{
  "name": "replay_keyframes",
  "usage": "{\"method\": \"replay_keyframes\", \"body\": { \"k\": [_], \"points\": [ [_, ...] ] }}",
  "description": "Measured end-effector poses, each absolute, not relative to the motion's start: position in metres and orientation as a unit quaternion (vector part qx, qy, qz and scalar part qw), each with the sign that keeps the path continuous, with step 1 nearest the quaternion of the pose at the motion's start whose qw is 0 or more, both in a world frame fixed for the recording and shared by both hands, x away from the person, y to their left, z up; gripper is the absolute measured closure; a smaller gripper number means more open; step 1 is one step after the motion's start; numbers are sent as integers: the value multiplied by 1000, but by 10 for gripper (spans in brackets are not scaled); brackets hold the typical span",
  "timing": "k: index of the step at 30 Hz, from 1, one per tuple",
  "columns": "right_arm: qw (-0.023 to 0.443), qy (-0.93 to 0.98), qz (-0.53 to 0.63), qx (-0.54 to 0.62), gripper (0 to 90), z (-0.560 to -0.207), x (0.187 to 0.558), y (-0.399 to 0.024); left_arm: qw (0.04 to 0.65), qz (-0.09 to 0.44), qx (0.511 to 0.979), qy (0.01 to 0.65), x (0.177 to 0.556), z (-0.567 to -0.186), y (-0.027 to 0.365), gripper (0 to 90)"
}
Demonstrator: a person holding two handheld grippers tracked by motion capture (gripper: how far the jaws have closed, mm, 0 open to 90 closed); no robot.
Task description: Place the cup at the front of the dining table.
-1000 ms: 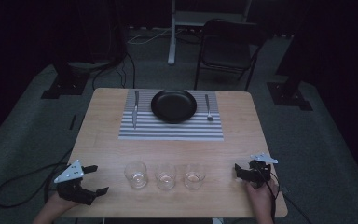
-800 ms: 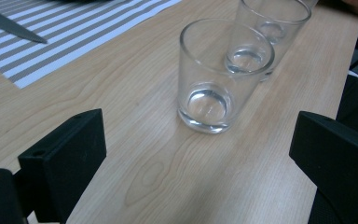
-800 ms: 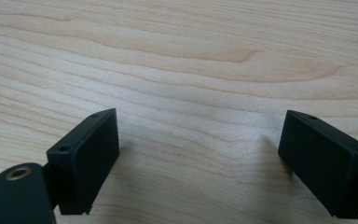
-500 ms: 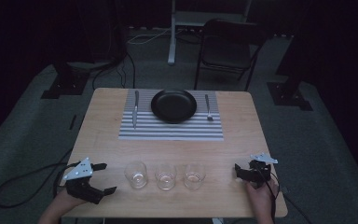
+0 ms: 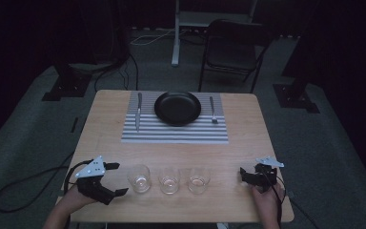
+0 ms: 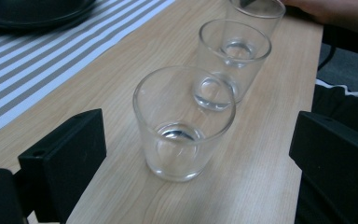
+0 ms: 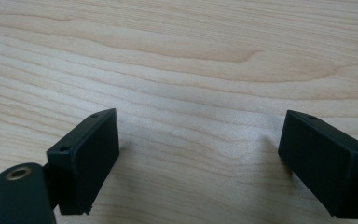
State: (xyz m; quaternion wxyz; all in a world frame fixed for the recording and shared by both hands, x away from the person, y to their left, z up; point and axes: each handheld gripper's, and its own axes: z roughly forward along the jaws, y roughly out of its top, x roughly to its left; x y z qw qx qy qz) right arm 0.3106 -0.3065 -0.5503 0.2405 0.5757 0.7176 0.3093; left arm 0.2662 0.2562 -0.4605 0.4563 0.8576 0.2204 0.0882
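Risk sitting mostly with the nearest glass (image 6: 184,122), standing upright on the wooden surface (image 5: 124,143) at the left end of a close row of three, just ahead of the left hand-held gripper (image 5: 116,179). Holding nothing, jaws spread wide, one to each side of the line towards the glass but not yet around it. Judging the approach: coming in off-centre and clipping the rim with one jaw, tipping or sliding the tumbler into the middle glass (image 6: 233,58) standing right behind it, and possibly knocking that into the third glass (image 5: 198,180). Closing too high on smooth tapered walls, likely squeezing the glass out of the pads. Resting near the right edge, right hand-held gripper (image 5: 249,174), also gaping and empty over bare wood, well apart from the glasses.
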Motion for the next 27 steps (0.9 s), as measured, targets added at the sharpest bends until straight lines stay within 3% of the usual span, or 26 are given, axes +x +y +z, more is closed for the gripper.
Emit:
{"method": "replay_keyframes", "body": {
  "k": [27],
  "points": [
    [241, 718, 310, 575, 117, -550, 311, -307, 442, 80, 874, 187, 280, -453, 222, 42]
  ]
}}
